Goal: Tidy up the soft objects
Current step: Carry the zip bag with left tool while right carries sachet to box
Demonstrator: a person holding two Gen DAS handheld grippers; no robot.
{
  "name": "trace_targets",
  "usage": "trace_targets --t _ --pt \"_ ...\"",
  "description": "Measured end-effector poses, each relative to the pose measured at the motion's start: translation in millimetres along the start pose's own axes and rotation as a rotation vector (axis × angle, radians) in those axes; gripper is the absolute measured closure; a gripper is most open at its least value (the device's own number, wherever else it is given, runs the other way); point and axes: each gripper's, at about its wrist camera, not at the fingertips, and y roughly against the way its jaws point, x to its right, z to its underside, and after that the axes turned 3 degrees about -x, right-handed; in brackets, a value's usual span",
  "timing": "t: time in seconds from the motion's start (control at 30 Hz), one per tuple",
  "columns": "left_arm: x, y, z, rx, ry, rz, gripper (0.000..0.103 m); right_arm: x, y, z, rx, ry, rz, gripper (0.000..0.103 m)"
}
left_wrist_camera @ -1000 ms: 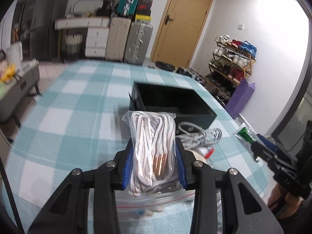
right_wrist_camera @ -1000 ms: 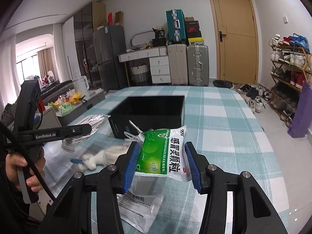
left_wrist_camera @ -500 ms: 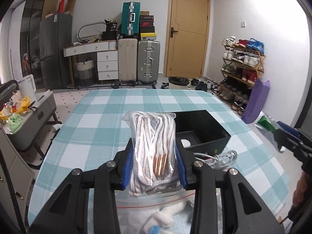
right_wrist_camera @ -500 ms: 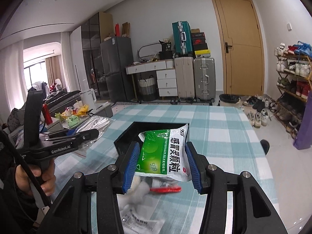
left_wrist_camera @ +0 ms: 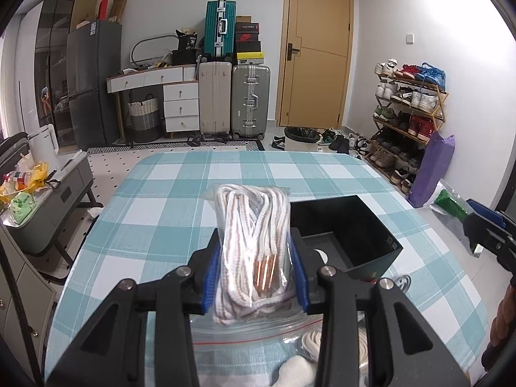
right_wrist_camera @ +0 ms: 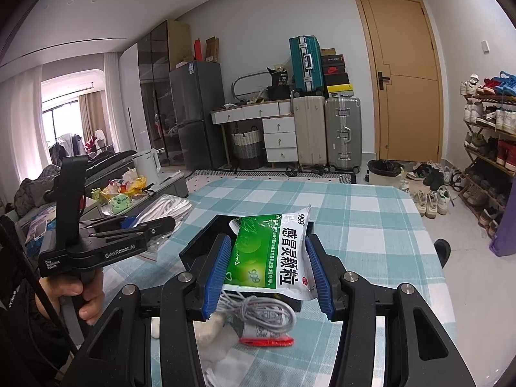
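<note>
My left gripper [left_wrist_camera: 254, 271] is raised above the checked table [left_wrist_camera: 167, 200], its blue pads clamped on a clear bag of white laces [left_wrist_camera: 253, 242] that stands upright between them. The black box [left_wrist_camera: 348, 235] sits on the cloth at about 2 o'clock from that bag, open-topped. My right gripper [right_wrist_camera: 267, 274] is also held up, squeezing a green-and-white medicine sachet [right_wrist_camera: 274, 254] above the box's near edge.

Only the right wrist view shows my left hand [right_wrist_camera: 75, 293] wrapped round the left tool's handle at 9 o'clock, plus a coiled grey cable [right_wrist_camera: 258, 312] and a red-edged pouch [right_wrist_camera: 267, 338] lying below the sachet. Only the left wrist view shows the box's dark interior and a zip bag [left_wrist_camera: 251, 335] under the pads.
</note>
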Motion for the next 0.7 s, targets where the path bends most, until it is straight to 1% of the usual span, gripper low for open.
trace_targets --t 0.2,0.4,0.7 --pt "2.0 -11.3 -7.2 -0.006 -0.016 0.002 0.066 0.6 -21.2 -7.2 -0.028 0.011 -0.01 0.054" --pt "6.9 -26.9 -10.5 -0.032 -0.03 0.026 0.066 3.9 -43.2 -10.4 -0.058 0.012 -0.017 0.054" --pt "24.2 -46.3 -11.6 -0.06 -0.074 0.055 0.066 13.2 -71.0 -12.0 -0.088 0.013 -0.024 0.055"
